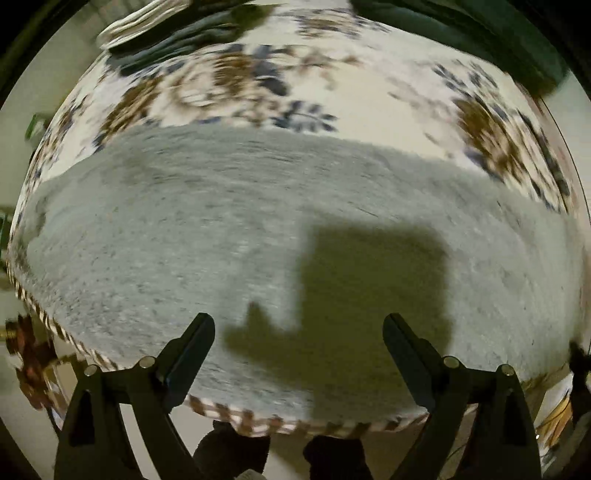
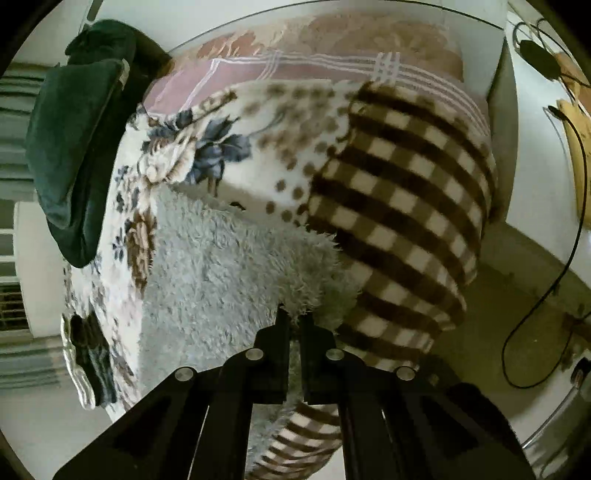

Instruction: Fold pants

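Observation:
The pants [image 1: 258, 221] are fluffy light grey fleece, spread flat across a bed blanket with a floral print [image 1: 351, 99]. My left gripper [image 1: 298, 325] is open and empty, hovering above the near part of the pants; its shadow falls on the fabric. In the right wrist view the pants [image 2: 221, 266] lie beside a brown checked blanket part [image 2: 406, 206]. My right gripper [image 2: 293, 321] is shut on the fluffy edge of the pants, with fabric between its fingers.
Dark green clothing [image 2: 74, 147] lies at the bed's far left side, also in the left wrist view [image 1: 461, 33]. A pink checked pillow [image 2: 295, 66] lies at the head. A black cable [image 2: 554, 258] runs over the floor on the right. The bed edge [image 1: 258, 421] is near.

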The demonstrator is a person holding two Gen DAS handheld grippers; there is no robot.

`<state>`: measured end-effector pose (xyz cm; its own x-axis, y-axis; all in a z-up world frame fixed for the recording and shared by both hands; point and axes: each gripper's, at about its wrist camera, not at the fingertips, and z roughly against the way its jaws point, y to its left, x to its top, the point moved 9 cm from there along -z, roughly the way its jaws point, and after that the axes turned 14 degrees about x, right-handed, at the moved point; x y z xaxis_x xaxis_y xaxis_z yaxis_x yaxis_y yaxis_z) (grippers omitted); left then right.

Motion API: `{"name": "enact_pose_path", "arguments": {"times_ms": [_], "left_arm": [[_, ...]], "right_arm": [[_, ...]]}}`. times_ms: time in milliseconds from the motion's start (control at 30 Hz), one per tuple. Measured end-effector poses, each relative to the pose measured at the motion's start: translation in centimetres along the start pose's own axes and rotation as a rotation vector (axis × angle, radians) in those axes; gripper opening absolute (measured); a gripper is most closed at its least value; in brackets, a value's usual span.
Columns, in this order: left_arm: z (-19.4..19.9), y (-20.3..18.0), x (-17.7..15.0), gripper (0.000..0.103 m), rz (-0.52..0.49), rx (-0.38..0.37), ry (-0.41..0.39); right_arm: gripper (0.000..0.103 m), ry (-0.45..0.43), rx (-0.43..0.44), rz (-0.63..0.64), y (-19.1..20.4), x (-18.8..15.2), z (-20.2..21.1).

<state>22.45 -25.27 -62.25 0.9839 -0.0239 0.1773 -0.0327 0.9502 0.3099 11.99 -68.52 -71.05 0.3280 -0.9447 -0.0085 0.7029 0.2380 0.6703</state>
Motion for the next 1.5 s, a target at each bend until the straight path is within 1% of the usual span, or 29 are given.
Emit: {"name": "enact_pose_path", "arguments": {"times_ms": [33, 67, 100, 133, 200, 300, 400, 433, 533, 600, 633, 667, 767, 800, 833, 900, 967, 1000, 1033, 1067, 1133, 1233, 1267, 1333, 1400, 1500], "left_arm": [[0.0, -0.7, -0.1, 0.093, -0.013, -0.001, 0.000], [-0.1, -1.2, -0.3, 0.093, -0.024, 0.001, 0.005], [-0.3, -1.9, -0.5, 0.093, -0.032, -0.003, 0.015], [-0.5, -2.5, -0.6, 0.093, -0.038, -0.014, 0.022], [-1.0, -3.6, -0.9, 0.093, -0.058, -0.017, 0.028], [-2.4, -5.1, -1.2, 0.093, -0.078, -0.034, 0.042], [-4.3, -5.7, -1.7, 0.093, -0.078, -0.036, 0.073], [-4.8, -5.8, -1.7, 0.094, -0.071, -0.042, 0.076], [-5.9, -6.1, -1.6, 0.101, -0.068, -0.055, 0.083], [-6.6, -6.3, -1.4, 0.103, -0.075, -0.060, 0.088], [-6.9, -6.5, -1.4, 0.103, -0.076, -0.062, 0.092], [-7.2, -6.6, -1.5, 0.103, -0.076, -0.065, 0.093], [-7.6, -7.0, -1.3, 0.103, -0.065, -0.070, 0.075], [-7.6, -7.1, -1.3, 0.103, -0.052, -0.074, 0.064], [-7.7, -7.1, -1.4, 0.103, -0.042, -0.074, 0.056], [-7.5, -6.8, -1.6, 0.103, -0.030, -0.073, 0.043], [-7.3, -6.8, -2.0, 0.103, -0.044, -0.075, 0.044], [-7.2, -6.7, -2.1, 0.103, -0.045, -0.080, 0.051], [-6.9, -6.7, -2.1, 0.103, -0.049, -0.084, 0.057], [-6.6, -6.7, -2.1, 0.103, -0.051, -0.089, 0.065], [-5.9, -5.8, -1.6, 0.103, -0.048, -0.099, 0.059], [-4.5, -4.6, -0.6, 0.103, -0.042, -0.089, 0.034], [-4.1, -4.1, -0.5, 0.103, -0.031, -0.090, 0.039], [-3.3, -2.7, -0.3, 0.103, 0.008, -0.120, 0.051], [-2.5, -0.7, -0.1, 0.103, 0.049, -0.137, 0.057], [-1.5, 3.5, 0.5, 0.103, 0.118, -0.132, 0.054]], "right_arm": [[0.006, 0.008, 0.005, 0.010, -0.1, 0.0, 0.0], [0.009, 0.036, 0.013, 0.021, -0.2, -0.1, -0.1], [0.022, 0.058, 0.001, 0.027, -0.6, -0.2, -0.1], [0.044, 0.067, 0.012, 0.025, -0.9, -0.2, -0.1], [0.067, 0.072, 0.061, 0.006, -1.4, -0.3, -0.3], [0.070, 0.082, 0.112, -0.036, -2.9, -0.5, -1.3], [0.070, 0.084, 0.242, -0.106, -3.4, -0.5, -3.1], [0.070, 0.090, 0.321, -0.140, -3.2, -0.4, -4.0], [0.070, 0.076, 0.456, -0.184, -2.3, 0.0, -5.2], [0.068, 0.058, 0.469, -0.166, -1.9, 0.4, -6.1], [0.061, 0.057, 0.479, -0.155, -1.6, 0.5, -6.5], [0.057, 0.059, 0.479, -0.143, -1.4, 0.5, -6.9], [0.057, 0.070, 0.467, -0.116, -0.7, 0.5, -8.4], [0.062, 0.068, 0.457, -0.114, -0.6, 0.5, -9.1], [0.068, 0.062, 0.469, -0.119, -0.3, 0.7, -9.5], [0.074, 0.042, 0.483, -0.115, 0.4, 0.9, -9.7], [0.072, 0.041, 0.484, -0.091, 1.3, 0.9, -10.0], [0.060, 0.036, 0.485, -0.085, 1.6, 0.9, -9.9], [0.035, 0.035, 0.469, -0.077, 1.8, 0.8, -10.0], [0.027, 0.040, 0.465, -0.075, 1.9, 0.6, -9.7], [0.022, 0.016, 0.438, -0.049, 2.7, 0.4, -9.0], [0.021, -0.010, 0.410, 0.013, 4.7, 0.1, -7.2], [0.021, -0.018, 0.402, 0.044, 5.8, -0.2, -6.3], [0.021, -0.027, 0.388, 0.115, 8.4, -1.2, -4.9], [0.021, -0.023, 0.373, 0.208, 11.7, -3.2, -3.5], [0.021, 0.003, 0.366, 0.316, 16.4, -6.7, -2.8]]}}
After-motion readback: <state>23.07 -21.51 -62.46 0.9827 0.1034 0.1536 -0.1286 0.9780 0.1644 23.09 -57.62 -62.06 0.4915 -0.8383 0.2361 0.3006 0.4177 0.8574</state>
